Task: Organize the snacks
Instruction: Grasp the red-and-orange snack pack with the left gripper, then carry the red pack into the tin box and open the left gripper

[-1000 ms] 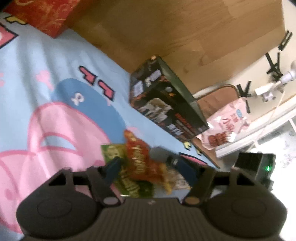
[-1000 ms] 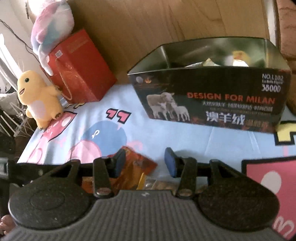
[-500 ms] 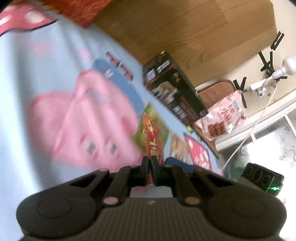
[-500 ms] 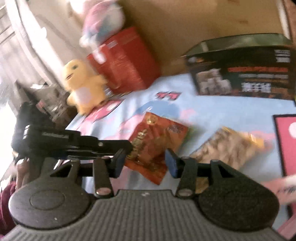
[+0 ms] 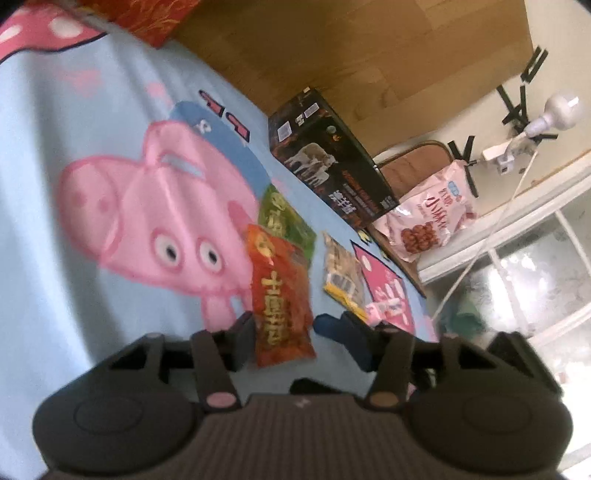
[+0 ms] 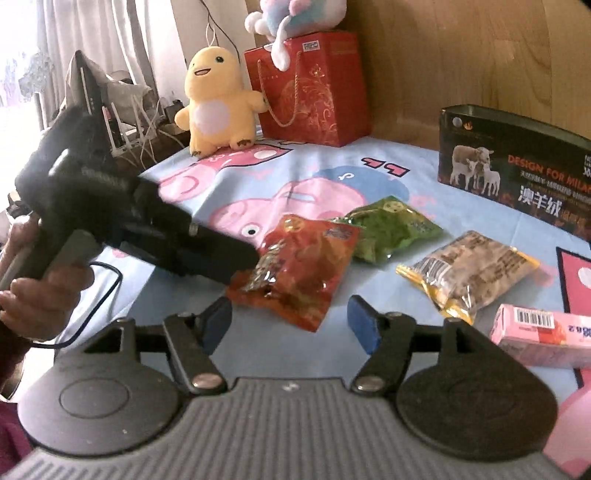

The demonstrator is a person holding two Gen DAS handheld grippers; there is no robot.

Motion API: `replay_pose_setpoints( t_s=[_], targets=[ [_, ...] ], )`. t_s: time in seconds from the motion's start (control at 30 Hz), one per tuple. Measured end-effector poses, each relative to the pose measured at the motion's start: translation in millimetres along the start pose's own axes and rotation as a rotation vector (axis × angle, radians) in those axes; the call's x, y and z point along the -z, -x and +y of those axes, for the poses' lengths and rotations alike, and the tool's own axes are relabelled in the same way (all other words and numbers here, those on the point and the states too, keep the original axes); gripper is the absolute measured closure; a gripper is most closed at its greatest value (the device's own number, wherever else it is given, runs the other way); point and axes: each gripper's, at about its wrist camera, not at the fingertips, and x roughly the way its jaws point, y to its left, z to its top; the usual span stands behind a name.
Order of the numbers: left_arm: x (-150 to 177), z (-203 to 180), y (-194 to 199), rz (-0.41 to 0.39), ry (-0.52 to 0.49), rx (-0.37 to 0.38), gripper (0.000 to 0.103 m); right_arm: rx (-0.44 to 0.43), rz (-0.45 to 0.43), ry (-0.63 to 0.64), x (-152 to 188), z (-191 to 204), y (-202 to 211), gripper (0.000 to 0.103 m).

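Right wrist: red snack bag (image 6: 299, 266) beside left gripper (image 6: 243, 258).

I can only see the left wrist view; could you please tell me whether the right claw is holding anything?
Observer: No, the right claw is open and empty, just short of the red foil snack packet.
Operator: What stands beyond the snacks, please?
Observer: A yellow plush toy stands beside the red paper gift bag.
Operator: Is anything on that bag?
Observer: A pastel plush toy sits on top.
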Motion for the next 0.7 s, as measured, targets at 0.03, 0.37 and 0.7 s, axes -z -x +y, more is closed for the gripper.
replay_pose_setpoints(
  t_s=[0.03,0.37,0.7],
  targets=[
    [-1.8,0.0,-2.1,-0.009,0.004,-0.001,0.055,0.011,-0.001,0.013,-1.3,1.9,-4.0,0.032],
    [-0.5,-14.0,-9.6,0.012,-0.015,0.036,0.087,0.127,-0.030,0.102,-7.0,19.0,-21.3,0.054],
    [-40.2,-54.4,-19.6,0.036,-0.093,0.142,0.086,0.241,-0.196,0.028,-15.4,2.0,8.8,0.084]
  ],
)
